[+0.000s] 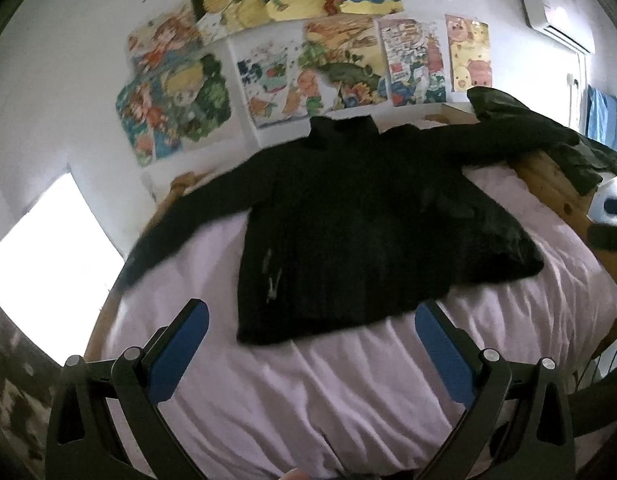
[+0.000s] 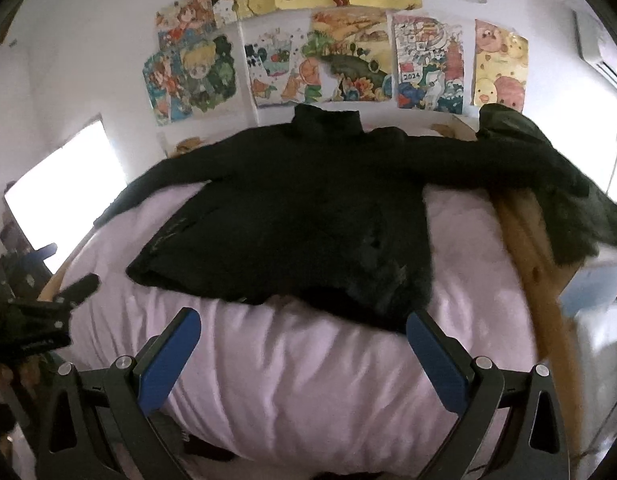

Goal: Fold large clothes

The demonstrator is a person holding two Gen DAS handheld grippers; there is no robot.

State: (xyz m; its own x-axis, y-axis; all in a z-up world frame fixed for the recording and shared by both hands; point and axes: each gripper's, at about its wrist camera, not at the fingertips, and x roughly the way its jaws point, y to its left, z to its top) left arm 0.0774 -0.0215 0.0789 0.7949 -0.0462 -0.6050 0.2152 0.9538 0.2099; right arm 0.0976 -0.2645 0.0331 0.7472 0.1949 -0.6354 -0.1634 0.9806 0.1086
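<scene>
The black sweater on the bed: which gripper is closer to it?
Right, slightly. The right gripper has a fingertip at the black sweater's hem; the left gripper hovers before the hem's left corner.

Black sweater [image 1: 348,232] flat beyond parted tongs [image 1: 312,320]

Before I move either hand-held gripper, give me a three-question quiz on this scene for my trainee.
1. True or false: the black knitted turtleneck sweater lies spread out on the pale pink bedsheet with both sleeves stretched out.
2. Multiple choice: the left hand-held gripper is A) shut on the hem, B) open and holding nothing, C) out of view.
3. Fill in: the sweater's collar points toward the wall covered in colourful ____.

Key: 1 true; 2 B; 3 drawings.
</scene>
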